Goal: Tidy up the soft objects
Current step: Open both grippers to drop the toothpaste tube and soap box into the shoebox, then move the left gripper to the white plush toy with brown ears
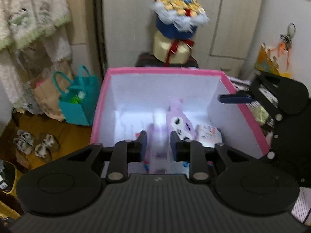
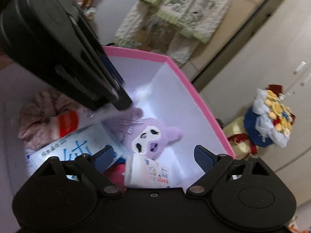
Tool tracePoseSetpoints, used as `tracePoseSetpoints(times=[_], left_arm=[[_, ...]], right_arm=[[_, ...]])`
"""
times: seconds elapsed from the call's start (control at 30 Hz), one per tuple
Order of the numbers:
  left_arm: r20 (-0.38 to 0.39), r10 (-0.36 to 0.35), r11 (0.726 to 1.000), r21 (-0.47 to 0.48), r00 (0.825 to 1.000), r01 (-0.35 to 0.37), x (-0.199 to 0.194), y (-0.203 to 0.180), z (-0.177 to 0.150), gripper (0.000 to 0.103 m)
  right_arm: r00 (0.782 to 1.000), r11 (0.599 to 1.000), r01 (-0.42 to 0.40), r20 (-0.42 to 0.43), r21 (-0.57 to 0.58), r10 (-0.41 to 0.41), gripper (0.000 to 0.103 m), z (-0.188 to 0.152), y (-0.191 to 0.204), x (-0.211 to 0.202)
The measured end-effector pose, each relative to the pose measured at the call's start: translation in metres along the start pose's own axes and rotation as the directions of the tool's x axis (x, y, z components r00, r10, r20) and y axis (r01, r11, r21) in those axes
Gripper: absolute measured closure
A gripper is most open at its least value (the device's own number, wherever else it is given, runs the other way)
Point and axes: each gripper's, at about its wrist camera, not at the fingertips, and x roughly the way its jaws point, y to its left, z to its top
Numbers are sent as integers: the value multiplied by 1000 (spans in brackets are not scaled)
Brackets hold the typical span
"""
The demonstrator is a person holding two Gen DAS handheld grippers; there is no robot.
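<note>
Left hand-held gripper [image 1: 158, 142]: fingers pinched on a soft white pack [image 1: 159, 136], held over the open pink box [image 1: 155, 70]; the pack is motion-blurred, looks like a tissue or wipes pack with a red-orange end, can't confirm. In the right wrist view the left hand-held gripper [image 2: 124, 104] reaches down into the box from the upper left, the white pack [image 2: 77, 121] trailing from its fingertips. Right hand-held gripper [image 2: 154, 155]: released, fingers spread wide, nothing between them, hovering above the near part of the box interior; in the left wrist view it sits at the box's right rim, one blue fingertip [image 1: 235, 98] poking over the wall. Inside the box: purple plush [image 2: 149, 139] with a white face lying on the white floor near the middle, small printed tissue pack [image 2: 147, 171] just in front of it, larger pack with blue lettering [image 2: 72, 147] to its left, pinkish fuzzy cloth [image 2: 38, 108] at the far left, something red [image 2: 116, 172] partly hidden under the packs. Outside the box: flower bouquet [image 1: 178, 13] on a cream round box [image 1: 171, 50] behind it, teal tote bag [image 1: 77, 101] and slippers [image 1: 35, 143] on the floor to the left, fleece garment [image 2: 186, 5] hanging by the wall.
</note>
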Motion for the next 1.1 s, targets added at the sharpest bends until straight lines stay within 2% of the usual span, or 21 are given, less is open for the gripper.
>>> tracePoseSetpoints(times=[0.1,0.2,0.4,0.6,0.83,1.1], left_arm=[[62,19,999,43,998,-21,-22,-2,-4,69],[49,-27,998,55,998,25,-42,0,-6,68],[41,-81,994,71,996,78,-84,-2,-15,62],[69,-107,985,146,992,96,-133,-20,-29,58],[120,-135,966,236,984,104,-188,-38,-49,52],[87,-189,946,282,978,158,-222,-53,-70,48]], right_arm=[[999,993,-24,35,115,20,11,-8,-8,-19],[995,962,-75,80,263,55,11,-21,-19,-46],[984,884,-163,141,438,111,11,-47,-29,-87],[967,855,-225,215,467,136,11,-57,-17,-142],[962,842,-239,233,483,140,11,-68,-2,-189],[956,802,-266,250,535,150,11,-92,5,-229]])
